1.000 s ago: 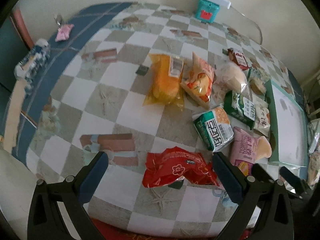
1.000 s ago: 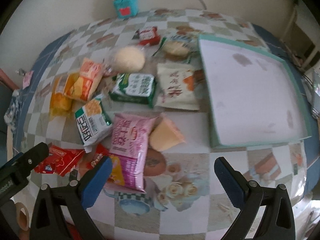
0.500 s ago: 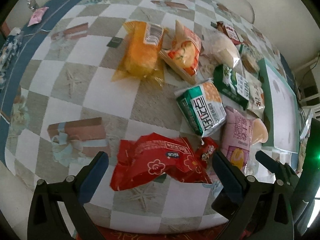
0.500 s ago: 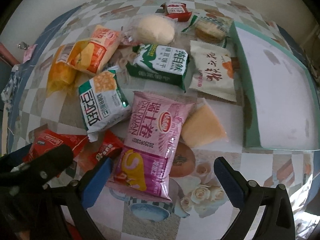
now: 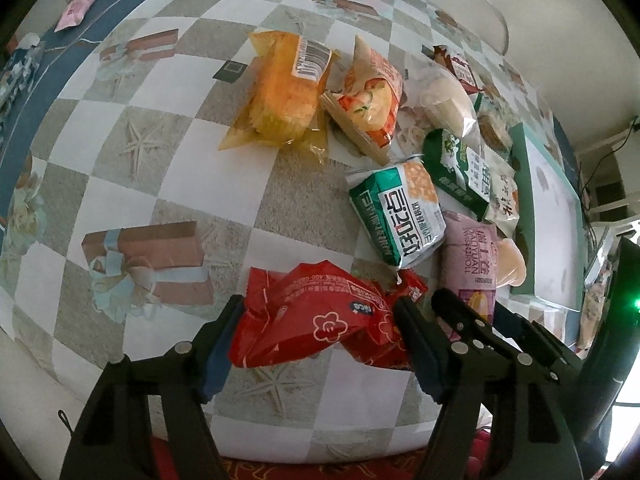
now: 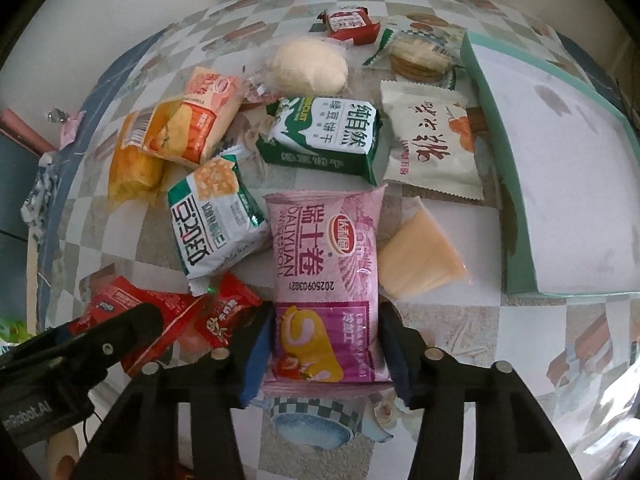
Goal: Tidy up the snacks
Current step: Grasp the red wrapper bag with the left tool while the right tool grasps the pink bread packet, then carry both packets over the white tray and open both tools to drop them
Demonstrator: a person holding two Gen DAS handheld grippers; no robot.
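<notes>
Two pick-ups are in hand at once. My left gripper [image 5: 316, 336] has just been closing around the crumpled red packet [image 5: 316, 320] at the near edge of the surface [image 5: 168, 184]; its pads now press the packet's two ends. My right gripper [image 6: 326, 350] has likewise been closing and pinches the near end of the pink Swiss-roll packet [image 6: 324, 264], which lies just right of the red one. Neither packet looks lifted yet. Next, I judge, both need a straight lift clear of the small red sachet [image 6: 224, 312] and the green-and-white packet [image 6: 212, 216], then a carry right toward the teal-rimmed tray [image 6: 516, 216], which holds nothing so far.
</notes>
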